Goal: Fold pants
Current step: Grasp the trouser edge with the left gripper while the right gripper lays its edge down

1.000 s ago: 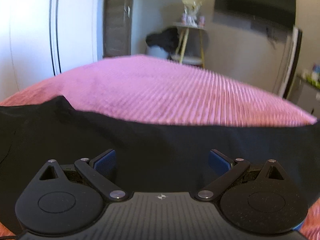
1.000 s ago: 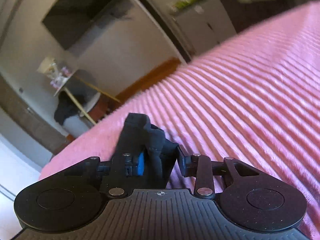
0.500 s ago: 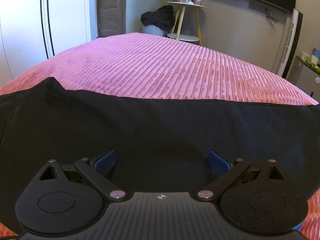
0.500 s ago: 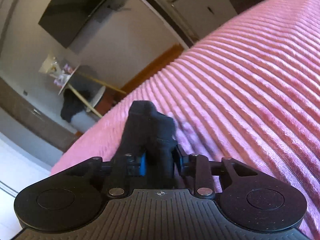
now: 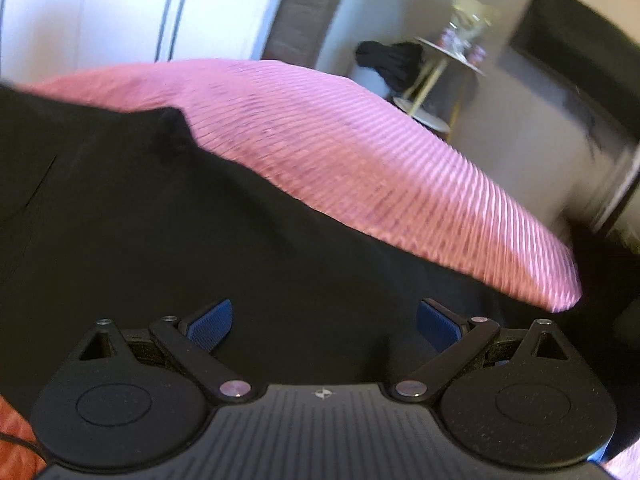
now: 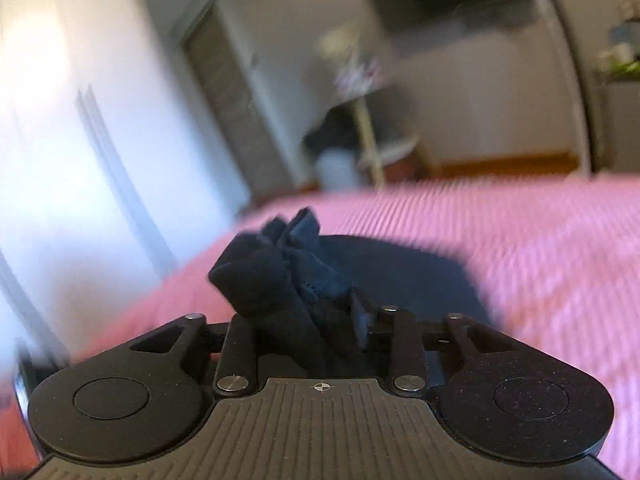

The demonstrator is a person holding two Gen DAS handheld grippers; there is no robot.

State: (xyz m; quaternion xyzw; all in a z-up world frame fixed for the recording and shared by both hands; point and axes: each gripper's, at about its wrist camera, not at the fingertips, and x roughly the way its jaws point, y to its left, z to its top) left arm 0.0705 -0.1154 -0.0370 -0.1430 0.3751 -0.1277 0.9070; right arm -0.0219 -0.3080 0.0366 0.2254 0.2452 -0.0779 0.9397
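Observation:
Black pants [image 5: 200,220] lie spread over a pink ribbed bedspread [image 5: 360,140]. My left gripper [image 5: 324,308] hovers just above the cloth, open wide, with nothing pinched between its blue pads [image 5: 210,320]. In the right wrist view a bunched end of the pants [image 6: 256,276] stands up between the jaws of my right gripper [image 6: 308,308]. Those jaws are opening, but the cloth still fills the gap and touches the right finger [image 6: 360,312]; the left pad is hidden behind it. More of the pants [image 6: 400,264] lies on the bedspread [image 6: 540,260] just beyond.
Past the bed's far edge stand a small round side table [image 5: 444,56] with a dark heap of clothes [image 5: 388,60] beside it, a wall-mounted screen [image 5: 580,40] and white wardrobe doors [image 5: 100,12]. The side table [image 6: 372,132] also shows blurred in the right wrist view.
My right gripper has swung across the bed and rolled, carrying the bunched cloth, and its jaws stand wider. My left gripper has rolled and shifted slightly, still open over the pants.

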